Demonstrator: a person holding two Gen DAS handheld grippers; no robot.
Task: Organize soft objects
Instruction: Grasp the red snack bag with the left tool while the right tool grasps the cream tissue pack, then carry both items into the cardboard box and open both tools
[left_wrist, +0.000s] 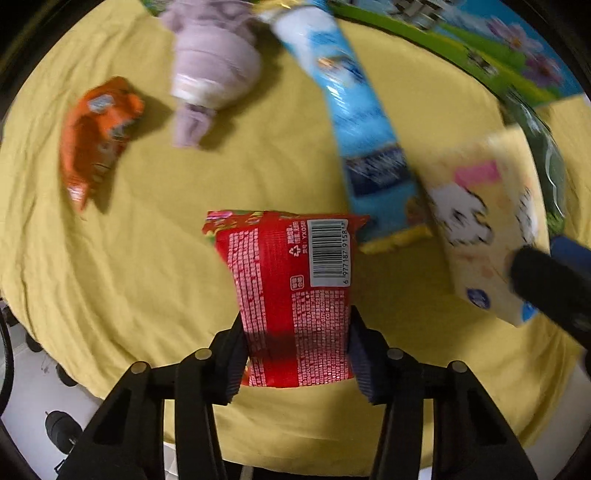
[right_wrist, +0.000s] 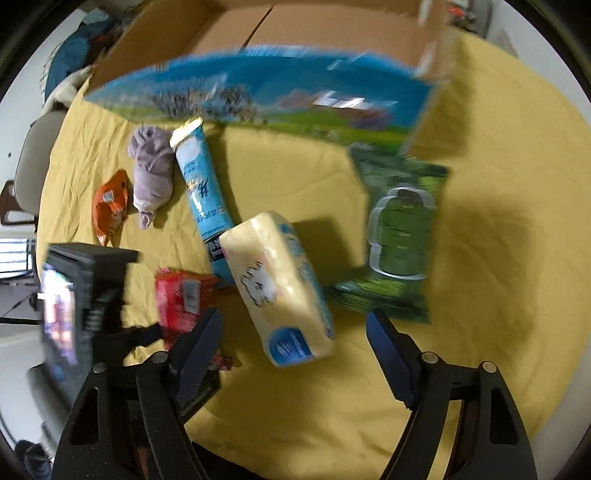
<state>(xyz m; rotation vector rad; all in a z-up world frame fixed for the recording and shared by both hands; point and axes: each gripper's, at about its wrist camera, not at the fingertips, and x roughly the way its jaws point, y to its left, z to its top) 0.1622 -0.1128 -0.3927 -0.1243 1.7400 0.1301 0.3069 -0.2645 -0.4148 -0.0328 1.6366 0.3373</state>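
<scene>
My left gripper (left_wrist: 297, 339) is shut on a red snack packet (left_wrist: 291, 291), its barcode side facing up; the packet also shows in the right wrist view (right_wrist: 183, 299). My right gripper (right_wrist: 295, 332) is open, its jaws standing on either side of the near end of a yellow tissue pack (right_wrist: 280, 288), which also shows in the left wrist view (left_wrist: 487, 218). On the yellow cloth (right_wrist: 480, 184) lie an orange packet (left_wrist: 96, 136), a rolled lilac cloth (left_wrist: 210, 70), a long blue packet (left_wrist: 354, 122) and a green wipes pack (right_wrist: 400, 229).
An open cardboard box with a blue and green printed side (right_wrist: 266, 88) stands at the far edge of the cloth. A chair (right_wrist: 33, 166) is at the left beyond the table. The left gripper's body (right_wrist: 85, 295) is close on the left of my right gripper.
</scene>
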